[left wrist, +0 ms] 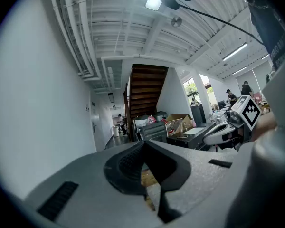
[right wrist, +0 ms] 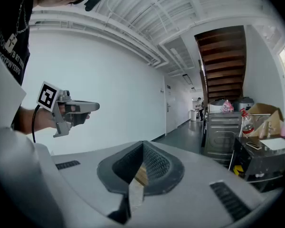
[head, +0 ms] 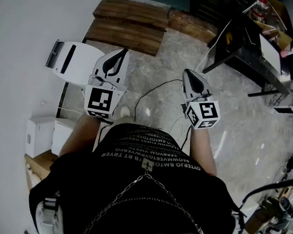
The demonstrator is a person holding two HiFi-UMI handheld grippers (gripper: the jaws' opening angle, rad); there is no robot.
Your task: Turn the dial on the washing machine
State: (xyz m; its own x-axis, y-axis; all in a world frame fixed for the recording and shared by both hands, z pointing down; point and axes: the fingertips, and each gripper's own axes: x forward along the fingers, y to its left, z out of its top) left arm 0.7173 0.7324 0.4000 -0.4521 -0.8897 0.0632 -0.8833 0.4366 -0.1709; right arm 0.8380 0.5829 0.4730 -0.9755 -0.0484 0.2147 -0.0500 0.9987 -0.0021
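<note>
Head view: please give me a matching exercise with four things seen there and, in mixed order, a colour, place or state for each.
Things:
1. right gripper
2. wooden steps
3. white box
4. desk

Descriptions:
A. brown, at the top of the picture
B. dark, at the upper right
C. jaws together, nothing held
D. at the left edge of the picture

Pairs: 1-C, 2-A, 3-D, 4-B.

Bare marble floor (head: pixel 156 57) lies open ahead of the left gripper (head: pixel 123 53) and right gripper (head: pixel 187 74), crossed by a thin cable (head: pixel 156 85). A white wall (head: pixel 19 43) and a white unit (head: pixel 73 60) hem the left. Wooden steps (head: pixel 132 23) stand ahead, and a dark bench (head: pixel 254 62) stands to the right.
</note>
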